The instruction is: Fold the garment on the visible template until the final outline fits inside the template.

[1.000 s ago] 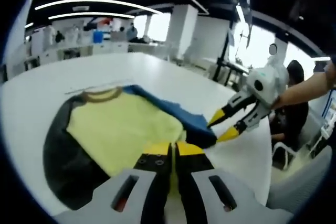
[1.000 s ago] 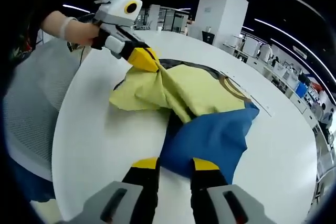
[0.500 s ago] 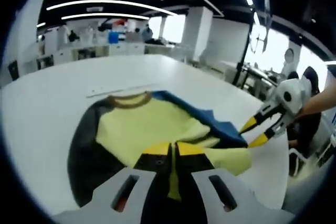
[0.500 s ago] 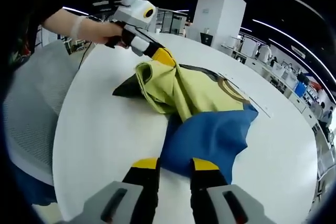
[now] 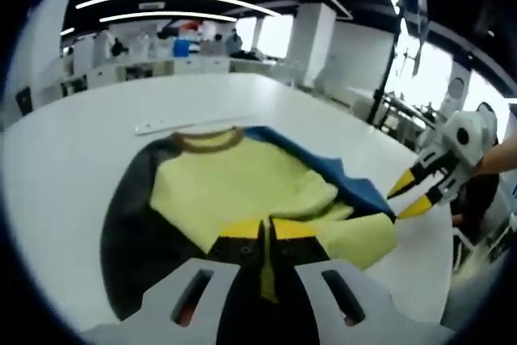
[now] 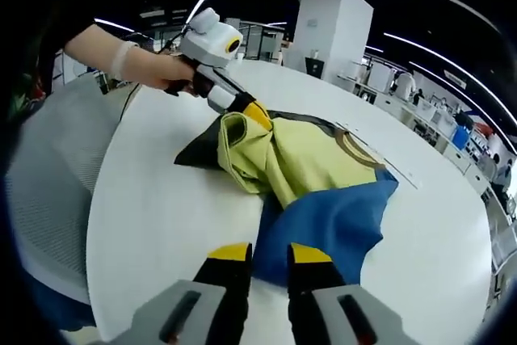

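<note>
A yellow garment (image 5: pixel 242 187) with a dark sleeve (image 5: pixel 129 216), a brown collar (image 5: pixel 206 139) and a blue part (image 5: pixel 347 183) lies on the white table (image 5: pixel 73 143). My left gripper (image 5: pixel 262 230) is shut on a fold of the yellow cloth, lifted over the body. In the right gripper view the garment (image 6: pixel 307 163) shows that fold pinched by the left gripper (image 6: pixel 254 112). The right gripper (image 6: pixel 269 254) stands open, its jaws astride the edge of the blue part (image 6: pixel 339 220). From the left gripper view, the right gripper (image 5: pixel 410 197) sits at the blue corner.
A thin grey strip (image 5: pixel 186 124) lies on the table just past the collar, and the same strip (image 6: pixel 380 151) runs beside the collar (image 6: pixel 355 139). A grey mesh chair (image 6: pixel 48 175) stands at the table's rim. A hand (image 6: pixel 145 66) holds the left gripper. Desks and pillars lie far behind.
My left gripper has carried the yellow fold farther over the garment toward the collar, bunching it more. The right gripper has stayed at the blue edge.
</note>
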The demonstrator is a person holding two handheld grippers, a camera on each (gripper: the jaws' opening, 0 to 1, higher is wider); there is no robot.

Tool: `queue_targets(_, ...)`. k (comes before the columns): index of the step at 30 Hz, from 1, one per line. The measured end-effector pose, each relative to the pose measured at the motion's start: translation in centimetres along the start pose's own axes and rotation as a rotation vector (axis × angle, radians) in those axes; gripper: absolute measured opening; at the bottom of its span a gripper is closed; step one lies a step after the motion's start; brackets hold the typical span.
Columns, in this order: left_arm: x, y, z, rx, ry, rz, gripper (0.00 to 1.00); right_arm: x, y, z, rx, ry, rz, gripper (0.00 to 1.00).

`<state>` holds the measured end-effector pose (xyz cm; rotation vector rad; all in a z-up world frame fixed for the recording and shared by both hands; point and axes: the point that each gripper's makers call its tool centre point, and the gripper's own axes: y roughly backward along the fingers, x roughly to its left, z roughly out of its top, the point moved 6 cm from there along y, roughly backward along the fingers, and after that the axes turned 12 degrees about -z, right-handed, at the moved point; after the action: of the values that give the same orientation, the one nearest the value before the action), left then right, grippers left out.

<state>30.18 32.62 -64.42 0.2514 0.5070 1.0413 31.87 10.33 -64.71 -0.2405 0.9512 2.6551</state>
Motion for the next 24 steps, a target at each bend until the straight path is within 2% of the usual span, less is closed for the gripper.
queue_targets(5, 0.0, 0.0, -0.1, -0.006, 0.009, 0.001, 0.0, 1.3, -2.2, 1.0, 0.008, -0.001, 0.029, 0.12)
queue_targets(10, -0.1, 0.1, -0.1, -0.006, 0.007, -0.001, 0.0, 2.0, -4.0, 1.9, 0.012, 0.016, 0.027, 0.11)
queue_targets(18, -0.1, 0.0, -0.1, -0.004, 0.007, -0.003, 0.0, 1.6, -5.2, 2.3, 0.042, 0.019, 0.005, 0.09)
queue_targets(24, -0.1, 0.0, -0.2, -0.001, 0.0, -0.002, 0.0, 1.9, -6.0, 2.3, 0.074, 0.075, -0.003, 0.05)
